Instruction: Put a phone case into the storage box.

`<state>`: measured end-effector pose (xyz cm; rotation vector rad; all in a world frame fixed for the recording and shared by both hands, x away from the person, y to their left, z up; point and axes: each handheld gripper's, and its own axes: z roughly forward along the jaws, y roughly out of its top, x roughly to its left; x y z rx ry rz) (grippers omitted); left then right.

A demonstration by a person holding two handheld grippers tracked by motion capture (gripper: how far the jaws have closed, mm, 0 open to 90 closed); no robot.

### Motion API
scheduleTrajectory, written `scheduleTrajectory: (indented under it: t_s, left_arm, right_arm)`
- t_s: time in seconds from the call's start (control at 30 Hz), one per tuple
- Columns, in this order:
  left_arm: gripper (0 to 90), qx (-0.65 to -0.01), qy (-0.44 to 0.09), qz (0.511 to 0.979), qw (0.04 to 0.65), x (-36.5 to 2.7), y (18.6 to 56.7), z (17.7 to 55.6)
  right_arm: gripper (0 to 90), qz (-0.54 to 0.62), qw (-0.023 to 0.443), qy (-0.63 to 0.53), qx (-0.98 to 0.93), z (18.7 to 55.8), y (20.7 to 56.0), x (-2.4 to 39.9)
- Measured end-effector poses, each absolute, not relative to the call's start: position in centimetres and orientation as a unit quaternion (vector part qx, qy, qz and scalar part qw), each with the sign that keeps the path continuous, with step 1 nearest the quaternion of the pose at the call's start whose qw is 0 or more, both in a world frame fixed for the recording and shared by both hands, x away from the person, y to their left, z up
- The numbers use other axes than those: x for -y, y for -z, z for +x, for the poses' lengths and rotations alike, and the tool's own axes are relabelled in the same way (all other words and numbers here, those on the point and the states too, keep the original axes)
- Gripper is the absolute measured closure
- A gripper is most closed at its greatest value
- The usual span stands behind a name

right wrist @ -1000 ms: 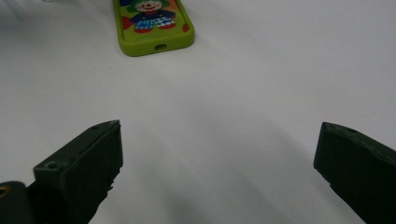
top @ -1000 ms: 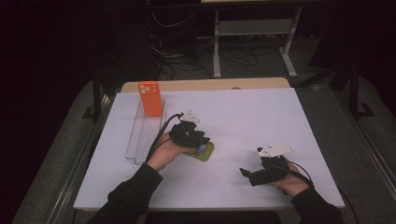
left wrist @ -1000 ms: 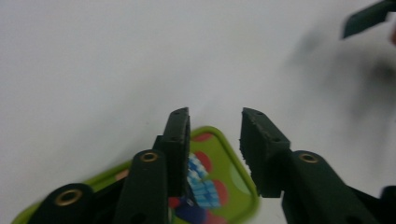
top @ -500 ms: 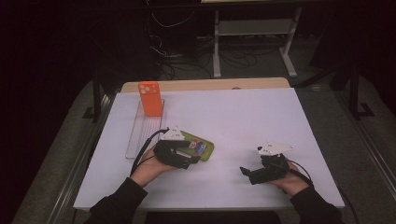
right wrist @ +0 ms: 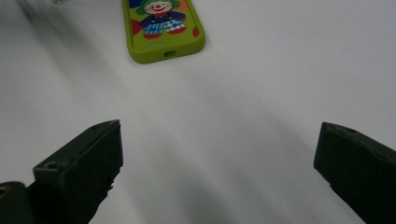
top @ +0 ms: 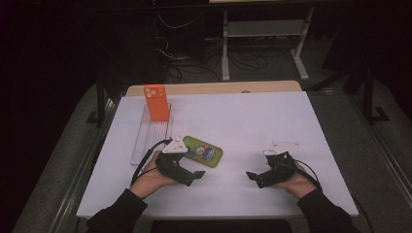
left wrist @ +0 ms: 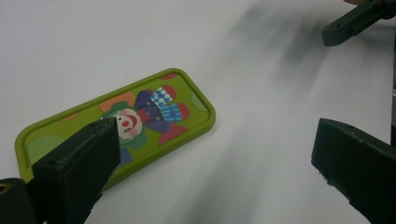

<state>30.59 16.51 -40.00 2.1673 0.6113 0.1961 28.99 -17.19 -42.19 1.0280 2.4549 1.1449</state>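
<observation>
High view. White table (top: 243,121), lit against a dark room. Green phone case (top: 202,150) with a clown picture, lying flat near the left-centre of the table. Left gripper (top: 192,175), in the person's left hand, just beside the case on its near side, apart from it; its jaws have just been opening and stand wide with nothing between them. Right gripper (top: 252,177), in the person's right hand, well to the right of the case, resting low over bare table. Clear tray (top: 148,141) along the left edge; orange phone case (top: 156,102) standing upright at its far end.

Left gripper view. Two black jaws spread wide, released, bare table between them. Green phone case (left wrist: 140,121) lies flat beyond the left-hand jaw, partly hidden behind it. One jaw of the right gripper (left wrist: 355,21) shows at the top right corner.

Right gripper view. Both jaws wide apart, gripping nothing. Green phone case (right wrist: 161,28) lies farther off, at the upper left.
</observation>
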Motion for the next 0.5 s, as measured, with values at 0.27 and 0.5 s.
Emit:
scheduleTrajectory:
  t_s: [0.27, 0.5]
  left_arm:
    - [0.0, -0.247, -0.078, 0.866, 0.428, -16.4, 40.0, 30.5]
    - [0.0, -0.248, -0.079, 0.866, 0.428, -16.5, 40.0, 30.6]
  right_arm:
    - [0.5, 0.342, 0.098, -0.384, -0.852, 30.9, 41.8, 15.3]
    - [0.5, 0.331, 0.077, -0.378, -0.861, 32.5, 41.6, 12.9]
